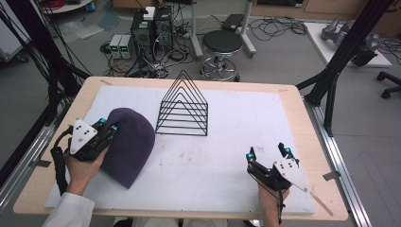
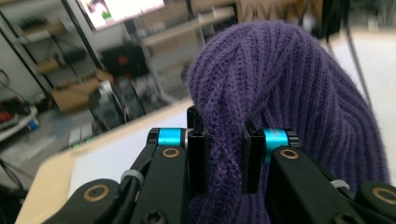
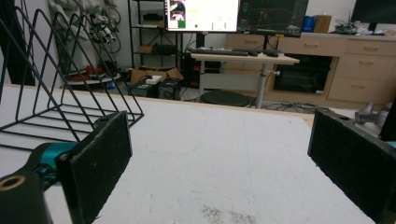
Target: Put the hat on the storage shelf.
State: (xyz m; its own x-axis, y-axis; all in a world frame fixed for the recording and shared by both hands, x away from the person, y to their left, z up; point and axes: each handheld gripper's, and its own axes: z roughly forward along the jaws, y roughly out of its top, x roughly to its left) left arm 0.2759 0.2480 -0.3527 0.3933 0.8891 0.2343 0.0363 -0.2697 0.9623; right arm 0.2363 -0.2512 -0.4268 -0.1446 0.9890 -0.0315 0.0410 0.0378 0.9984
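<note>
- At the table's left, the left gripper [image 1: 108, 128] pinches a fold of the purple knit hat [image 1: 131, 144];
- near the front right, the right gripper [image 1: 268, 153] rests with jaws wide apart, gripping nothing

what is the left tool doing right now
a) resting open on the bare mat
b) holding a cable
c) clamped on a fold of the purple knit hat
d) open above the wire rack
c: in the left gripper view the left tool has its pads pinched on a bunched fold of the purple knit hat.
</note>
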